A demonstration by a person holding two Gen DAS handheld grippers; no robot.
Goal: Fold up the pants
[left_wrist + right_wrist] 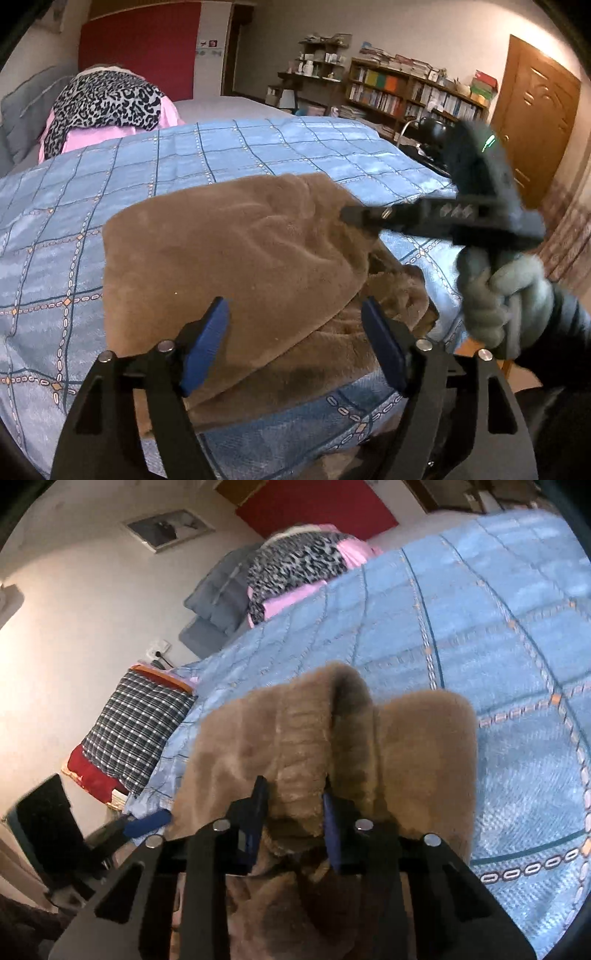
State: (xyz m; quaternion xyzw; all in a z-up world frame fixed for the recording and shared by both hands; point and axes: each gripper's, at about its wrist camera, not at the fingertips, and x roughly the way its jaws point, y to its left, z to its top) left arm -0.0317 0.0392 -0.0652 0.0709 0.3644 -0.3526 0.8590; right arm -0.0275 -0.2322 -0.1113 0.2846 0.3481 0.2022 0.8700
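Blue quilted bed [258, 147] under brown fleece pants [229, 258], right gripper [295, 805] clamped on them, left gripper [295, 343] fingers apart.

A home bedroom was shown: a bed [110, 229] under a blue quilt, pillows [216, 590] piled at its head, bookshelves [410, 92] along the wall.

Bed with blue checked quilt [258, 147]; grey pillows [218, 590] at its head. Red panel [140, 48] on white wall. Loaded bookshelf [413, 92], brown wooden door [535, 110] beyond the far edge. Framed picture [168, 528], content unclear.
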